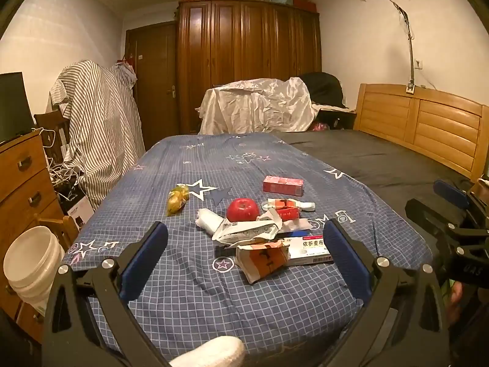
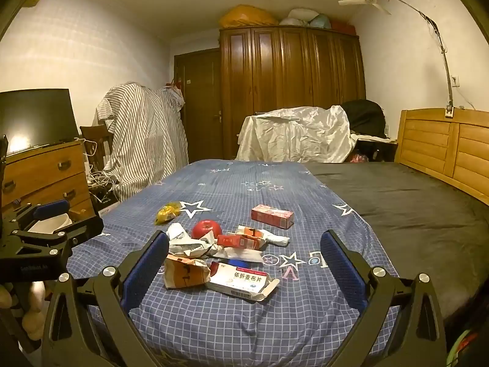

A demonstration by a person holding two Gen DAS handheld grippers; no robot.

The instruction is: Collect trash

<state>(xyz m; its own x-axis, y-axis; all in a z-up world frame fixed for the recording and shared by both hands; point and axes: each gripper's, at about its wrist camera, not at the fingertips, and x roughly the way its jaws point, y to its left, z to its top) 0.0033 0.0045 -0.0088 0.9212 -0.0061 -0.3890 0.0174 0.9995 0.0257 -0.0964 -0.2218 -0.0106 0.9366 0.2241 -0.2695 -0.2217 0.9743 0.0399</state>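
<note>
Left gripper (image 1: 244, 253) and right gripper (image 2: 244, 263): both released, jaws spread wide, nothing grasped. The trash pile (image 2: 214, 260) lies on the bedspread (image 2: 244, 321) just ahead of the fingertips.

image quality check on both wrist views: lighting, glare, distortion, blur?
Left wrist: warm dim light, strong fisheye bend, dark corner vignette; apple and boxes sharp, no motion blur. Right wrist: same warm cast and bend, lamp glare on the screen; white box print readable, black sheet nearly featureless.
</note>
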